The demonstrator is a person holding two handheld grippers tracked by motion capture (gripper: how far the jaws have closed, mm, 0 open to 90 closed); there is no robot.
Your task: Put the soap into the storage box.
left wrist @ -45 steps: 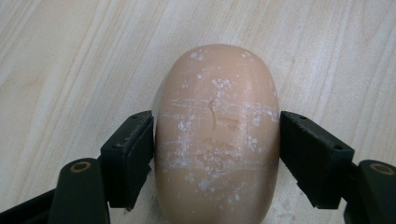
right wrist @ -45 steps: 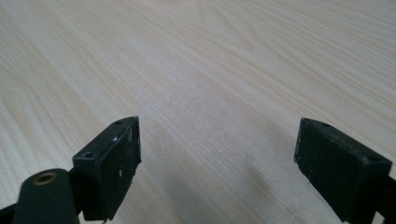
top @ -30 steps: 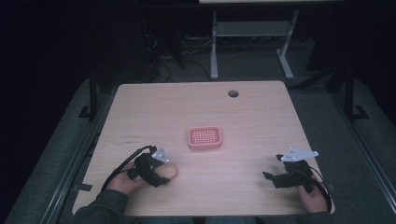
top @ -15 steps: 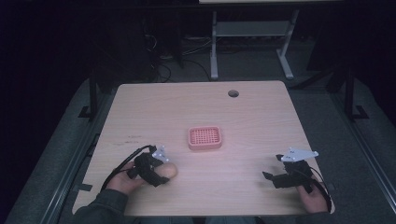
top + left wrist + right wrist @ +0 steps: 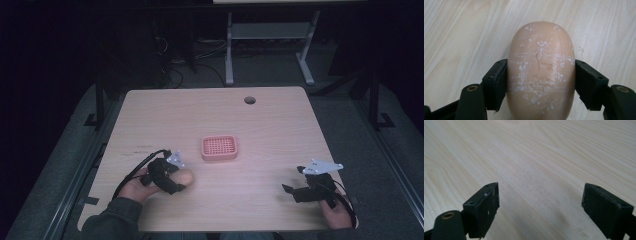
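A peach-coloured oval bar of soap [image 5: 541,72], flecked with white, sits between both jaws of my left gripper [image 5: 541,82], which is shut on it just above the wooden table. From above, the soap [image 5: 183,177] and left gripper [image 5: 172,180] are at the table's front left. A pink slotted soap dish [image 5: 219,147] lies at the table's middle, apart from both grippers. My right gripper [image 5: 291,192] rests at the front right; its jaws stand wide apart over bare wood [image 5: 539,202] with nothing between them.
The light wooden table [image 5: 210,120] has a round cable hole [image 5: 249,100] near its far edge. Beyond the table stand a white metal frame [image 5: 267,40] and cables on a dark floor. Grey carpet flanks both sides.
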